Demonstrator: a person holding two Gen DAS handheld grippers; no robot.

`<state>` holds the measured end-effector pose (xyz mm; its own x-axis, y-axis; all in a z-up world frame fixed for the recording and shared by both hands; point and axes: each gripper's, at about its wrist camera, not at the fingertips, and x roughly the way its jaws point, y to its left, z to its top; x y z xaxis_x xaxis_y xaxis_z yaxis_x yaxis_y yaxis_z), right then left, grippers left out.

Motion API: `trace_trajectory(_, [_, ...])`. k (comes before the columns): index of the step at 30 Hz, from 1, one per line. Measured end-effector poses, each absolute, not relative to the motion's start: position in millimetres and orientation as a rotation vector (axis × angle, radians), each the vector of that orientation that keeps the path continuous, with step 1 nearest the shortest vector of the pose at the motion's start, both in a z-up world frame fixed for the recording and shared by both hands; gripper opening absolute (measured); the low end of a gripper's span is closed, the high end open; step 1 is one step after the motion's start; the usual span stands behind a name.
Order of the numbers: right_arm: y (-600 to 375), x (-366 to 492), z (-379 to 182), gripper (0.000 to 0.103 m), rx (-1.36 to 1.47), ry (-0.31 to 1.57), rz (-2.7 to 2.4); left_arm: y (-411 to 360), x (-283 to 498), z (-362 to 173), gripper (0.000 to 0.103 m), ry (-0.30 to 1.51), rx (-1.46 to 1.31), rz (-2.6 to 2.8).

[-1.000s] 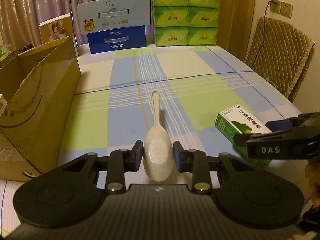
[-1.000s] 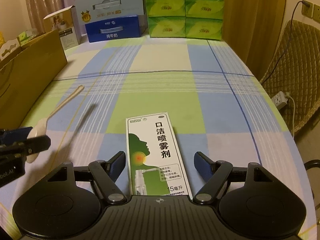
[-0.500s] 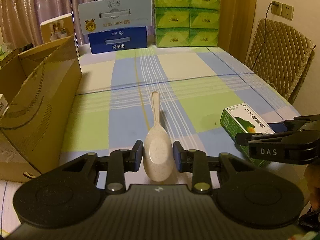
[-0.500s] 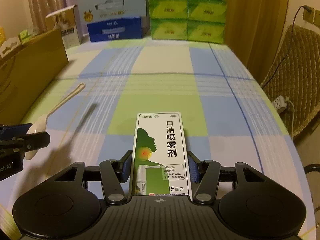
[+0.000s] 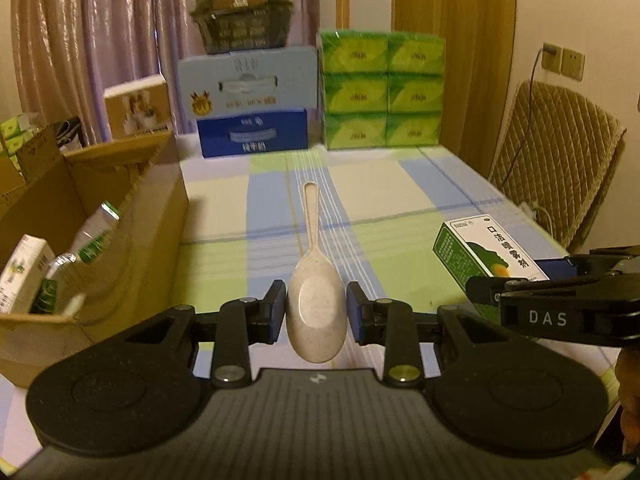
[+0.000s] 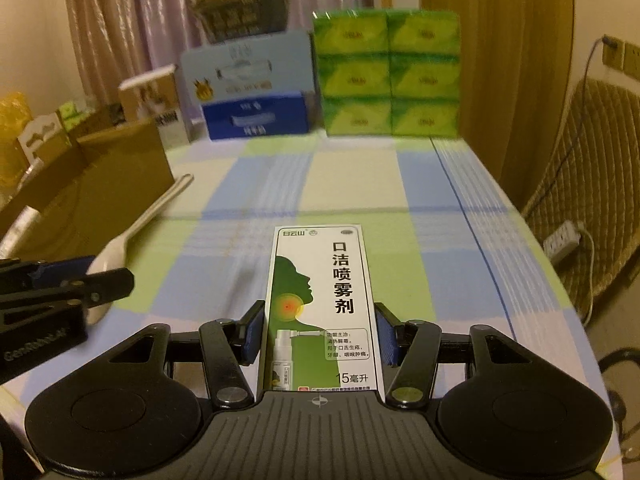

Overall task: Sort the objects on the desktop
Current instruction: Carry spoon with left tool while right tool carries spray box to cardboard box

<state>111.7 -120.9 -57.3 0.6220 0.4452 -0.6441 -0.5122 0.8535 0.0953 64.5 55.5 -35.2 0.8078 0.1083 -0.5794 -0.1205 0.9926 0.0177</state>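
My left gripper (image 5: 316, 312) is shut on the bowl of a speckled beige spoon (image 5: 314, 280), held above the checked tablecloth with its handle pointing away. The right gripper (image 6: 319, 334) is shut on a white and green spray box (image 6: 326, 300), also raised off the cloth. From the left wrist view the box (image 5: 488, 256) and the right gripper (image 5: 560, 308) show at the right. In the right wrist view the spoon (image 6: 132, 236) and the left gripper (image 6: 60, 292) sit at the left.
An open cardboard box (image 5: 100, 216) at the left holds a bottle (image 5: 84, 248) and a small carton (image 5: 22, 272). Blue cartons (image 5: 252, 108) and green tissue packs (image 5: 382, 92) are stacked at the table's far end. A quilted chair (image 5: 556, 160) stands to the right.
The right gripper closed on the spray box and lifted it. My left gripper rose with the spoon, so the inside of the cardboard box now shows.
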Motion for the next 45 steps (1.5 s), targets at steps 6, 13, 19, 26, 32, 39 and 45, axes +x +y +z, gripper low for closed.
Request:
trace_trajectory(6, [-110, 97, -29, 0.052, -0.091, 0.662, 0.583, 67, 52, -12, 0.027, 0.578, -0.024, 0.148])
trace_trajectory(13, [-98, 81, -8, 0.052, -0.093, 0.62, 0.614, 77, 32, 7, 0.027, 0.54, -0.032, 0.172])
trace_trajectory(19, [-86, 69, 6, 0.052, -0.094, 0.593, 0.642, 89, 16, 18, 0.027, 0.513, -0.041, 0.196])
trace_trajectory(26, [-58, 55, 19, 0.052, -0.1, 0.567, 0.698, 114, 2, 29, 0.027, 0.489, -0.054, 0.243])
trace_trajectory(32, [-25, 48, 30, 0.052, -0.093, 0.549, 0.762, 146, -11, 39, 0.027, 0.473, -0.056, 0.296])
trace_trajectory(39, [27, 48, 43, 0.052, -0.068, 0.548, 0.852, 193, -17, 49, 0.027, 0.472, -0.069, 0.339])
trace_trajectory(45, [71, 55, 49, 0.052, -0.071, 0.546, 0.905, 232, -12, 51, 0.027, 0.479, -0.088, 0.363])
